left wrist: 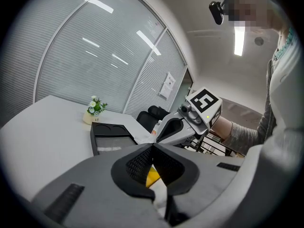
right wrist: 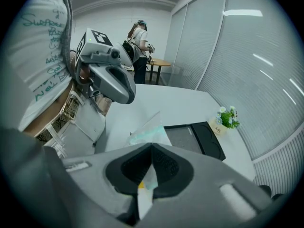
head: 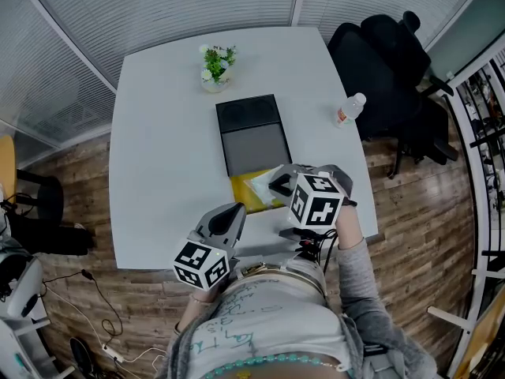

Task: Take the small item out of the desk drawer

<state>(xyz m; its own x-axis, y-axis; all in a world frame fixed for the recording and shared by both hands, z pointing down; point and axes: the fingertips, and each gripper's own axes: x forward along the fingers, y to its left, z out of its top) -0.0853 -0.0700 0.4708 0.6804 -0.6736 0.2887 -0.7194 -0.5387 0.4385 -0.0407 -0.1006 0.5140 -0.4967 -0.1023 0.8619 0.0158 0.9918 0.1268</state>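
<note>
Slatted blinds close off the office behind a white surface [head: 158, 172], with a potted plant [head: 217, 65] at its upper edge and a water bottle [head: 349, 109] towards the right. In the middle of the head view lies a black desktop organiser [head: 251, 129]. Its yellow drawer [head: 243, 192] is pulled out towards the bottom of the frame.

The right claw [right wrist: 151, 148] is clamped on one edge of a clear plastic packet [right wrist: 148, 129], which hangs over the open drawer. The left claw [left wrist: 153, 146] sits at lower left, pads together and holding nothing.

The step in hand looks like lifting the packet out. The film is thin and probably slippery, so the pinch should stay firm. Raise it straight until the trailing edge is above the drawer wall, then carry it sideways. If the organiser shifts, the left claw could steady it.
</note>
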